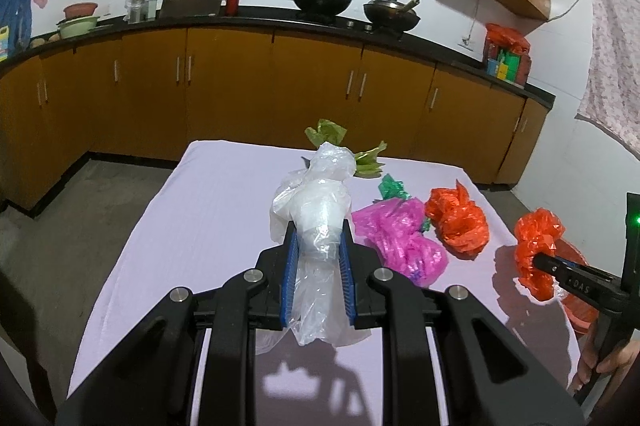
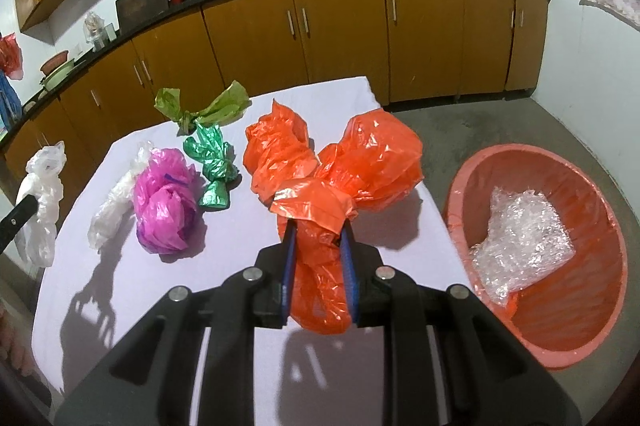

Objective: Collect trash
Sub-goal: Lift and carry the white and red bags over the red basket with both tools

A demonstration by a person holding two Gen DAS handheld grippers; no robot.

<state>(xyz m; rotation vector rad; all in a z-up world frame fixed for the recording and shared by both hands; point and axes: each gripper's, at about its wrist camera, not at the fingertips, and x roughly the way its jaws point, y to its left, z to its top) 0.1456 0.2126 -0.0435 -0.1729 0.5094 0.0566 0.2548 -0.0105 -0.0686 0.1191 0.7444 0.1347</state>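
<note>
left gripper (image 1: 318, 240): clenched on a crumpled clear plastic bag (image 1: 316, 210), lifted off the surface (image 1: 208, 210).
right gripper (image 2: 318, 240): clamped narrow on a crumpled orange plastic bag (image 2: 360, 162), near the surface's right edge.

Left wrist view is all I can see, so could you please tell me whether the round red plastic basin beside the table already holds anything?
Observer: Yes, the round red plastic basin holds a crumpled sheet of clear plastic.
Operator: Thank you. Is anything hidden behind the clear plastic bag in my jaws?
Observer: A crumpled white plastic bag lies on the table beside the magenta plastic bag.
Operator: And how does the right gripper hold its orange plastic bag?
Observer: Its blue pads are shut on the bag's twisted neck. The puffed bulk sticks out ahead of the fingertips.
</note>
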